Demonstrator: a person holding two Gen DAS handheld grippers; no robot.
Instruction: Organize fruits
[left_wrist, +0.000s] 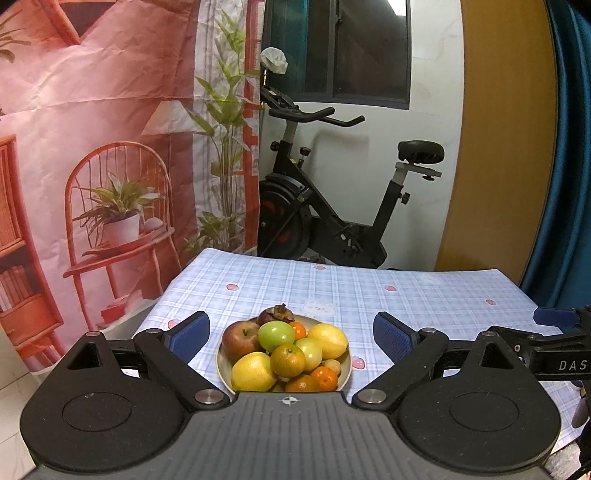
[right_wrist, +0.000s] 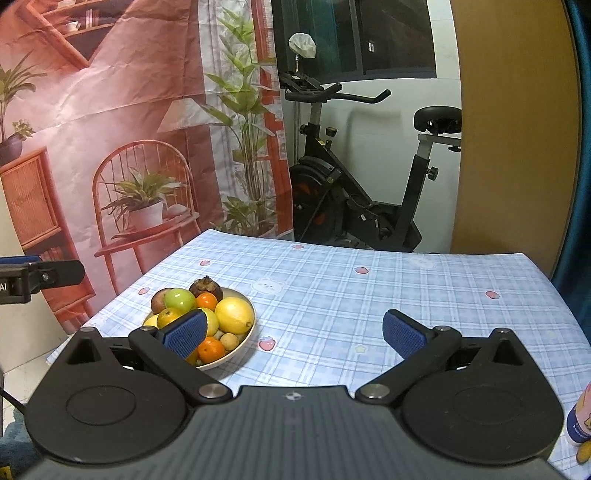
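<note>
Both empty: left gripper (left_wrist: 291, 334) spreads wide, framing the fruit bowl (left_wrist: 221, 363) near the table's left edge; right gripper (right_wrist: 293, 332), equally wide, hovers beside it.

White letters "DAS" stand on the black body of the right gripper (left_wrist: 554, 360), cut off by the picture's edge. On the left gripper (right_wrist: 22, 282), seen from the right wrist, only "AI" shows. The small bottle (right_wrist: 581, 424) at the tabletop's near edge carries print too small to read.
</note>
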